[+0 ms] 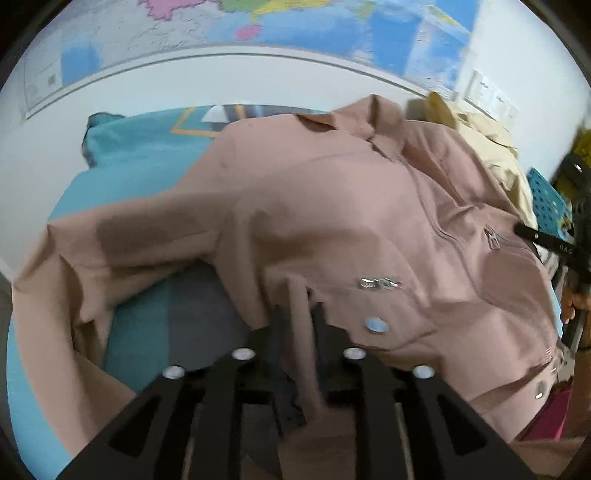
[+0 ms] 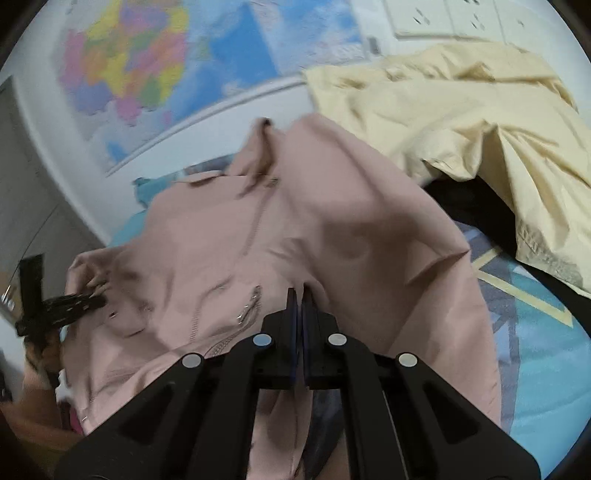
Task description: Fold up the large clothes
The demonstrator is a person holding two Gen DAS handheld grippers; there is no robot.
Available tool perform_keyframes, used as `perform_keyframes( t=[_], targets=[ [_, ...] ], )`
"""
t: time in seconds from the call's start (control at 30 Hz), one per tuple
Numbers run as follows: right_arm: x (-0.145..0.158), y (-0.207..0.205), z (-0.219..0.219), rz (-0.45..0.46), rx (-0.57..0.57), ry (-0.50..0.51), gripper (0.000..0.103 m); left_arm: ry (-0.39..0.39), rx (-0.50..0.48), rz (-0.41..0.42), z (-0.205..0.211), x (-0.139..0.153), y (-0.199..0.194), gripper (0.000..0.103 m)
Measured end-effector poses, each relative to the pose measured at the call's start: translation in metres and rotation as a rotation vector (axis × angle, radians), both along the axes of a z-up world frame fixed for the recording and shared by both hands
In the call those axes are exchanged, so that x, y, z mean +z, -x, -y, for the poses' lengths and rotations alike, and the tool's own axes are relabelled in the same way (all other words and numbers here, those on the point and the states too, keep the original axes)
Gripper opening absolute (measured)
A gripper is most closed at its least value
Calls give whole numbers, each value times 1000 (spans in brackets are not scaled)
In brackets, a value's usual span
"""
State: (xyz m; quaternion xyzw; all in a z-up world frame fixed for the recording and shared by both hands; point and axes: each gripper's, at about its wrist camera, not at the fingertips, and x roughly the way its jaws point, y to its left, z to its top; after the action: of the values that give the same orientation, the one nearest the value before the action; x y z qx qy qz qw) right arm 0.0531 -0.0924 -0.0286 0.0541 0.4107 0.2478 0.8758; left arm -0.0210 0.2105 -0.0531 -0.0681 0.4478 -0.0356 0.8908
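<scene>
**Pink jacket held up by its hem, ready to be laid out**

The bed (image 1: 122, 155), under a teal patterned cover, carries everything here; a coloured wall map (image 1: 295, 22) hangs behind it. Over the middle of the bed the pink jacket (image 1: 332, 206) is spread front side up, collar toward the far edge by the wall, hem toward the near edge. One sleeve trails toward the bed's left edge, sagging off the surface. A cream-yellow jacket (image 2: 461, 110) lies heaped at the far right corner, just beside the pink one's shoulder.

This looks like the opening step: the garment is being lifted and straightened before any fold is made. The next move likely calls for drawing the hem taut, settling the body flat, then bringing the loose sleeve inward.

The fabric is soft and rumpled, with a centre zip, a slanted zipped pocket and metal snaps (image 1: 375, 325) near the hem.

The left gripper (image 1: 299, 317) has its fingers clamped on a pinch of hem cloth. The right gripper (image 2: 300, 302) has its fingers pressed together on the opposite hem edge, cloth running down between them.
</scene>
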Motion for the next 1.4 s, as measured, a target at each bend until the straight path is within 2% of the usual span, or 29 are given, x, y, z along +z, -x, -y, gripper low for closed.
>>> perform_keyframes(
  t=[0.1,0.13,0.17,0.2,0.23,0.27,0.3,0.33,0.37,0.5,0.6,0.7,0.77,0.8,0.87,0.97,1.0,1.03,1.07,1.1,1.13,1.17,1.23,1.27,1.33,1.4],
  targets=[
    [-23,-7,-4,-62,-2,45,3,-47,-21,4,2,-3,6,27],
    [-28,-6,-3,-78,0,41,4,-62,-43,18,5,-4,14,38],
    [-29,-5,0,-87,5,26,5,-59,-63,36,4,-2,24,40],
    [-28,0,7,-89,2,-11,13,-49,-85,59,1,-1,31,45],
    [-26,4,14,-85,-1,-39,20,-29,-111,80,-2,0,44,55],
    [-22,13,23,-82,7,-74,25,-25,-119,92,-4,2,50,58],
    [-19,20,28,-77,16,-94,38,-27,-135,121,-5,4,61,60],
    [-16,31,33,-66,29,-109,50,-31,-154,148,-5,7,73,66],
    [-13,46,40,-52,39,-110,52,-35,-164,163,0,8,76,70],
    [-6,96,49,-25,106,-81,56,-56,-244,243,11,13,110,76],
    [-5,140,45,18,153,1,58,-106,-311,270,27,7,124,79],
    [-15,167,33,54,160,150,58,-167,-348,250,43,-4,126,79],
    [-24,171,22,85,132,245,53,-216,-365,234,51,-13,126,79],
    [-28,169,23,97,120,264,46,-231,-362,228,53,-16,123,79],
    [-31,162,16,125,101,281,39,-233,-330,221,51,-19,116,78],
    [-32,149,5,193,80,281,39,-199,-244,222,42,-17,107,74],
    [-32,145,3,199,87,269,35,-187,-226,217,40,-18,106,70],
    [-31,142,0,201,97,248,15,-184,-209,211,38,-18,105,65],
    [-28,140,-1,187,106,202,5,-188,-197,210,37,-19,106,62],
    [-23,140,-1,171,111,166,6,-185,-190,205,36,-19,107,53],
    [-17,142,3,152,124,108,6,-174,-181,200,34,-19,108,39],
    [-5,148,9,134,142,29,6,-168,-169,198,32,-18,108,32],
    [16,159,18,117,148,-47,6,-136,-129,183,25,-14,106,19],
    [29,168,24,116,160,-86,6,-103,-104,176,18,-10,105,16],
    [55,191,33,135,152,-78,6,-54,-73,179,9,1,106,14],
    [65,208,39,129,141,-54,5,-28,-70,171,6,10,108,14]
  ],
)
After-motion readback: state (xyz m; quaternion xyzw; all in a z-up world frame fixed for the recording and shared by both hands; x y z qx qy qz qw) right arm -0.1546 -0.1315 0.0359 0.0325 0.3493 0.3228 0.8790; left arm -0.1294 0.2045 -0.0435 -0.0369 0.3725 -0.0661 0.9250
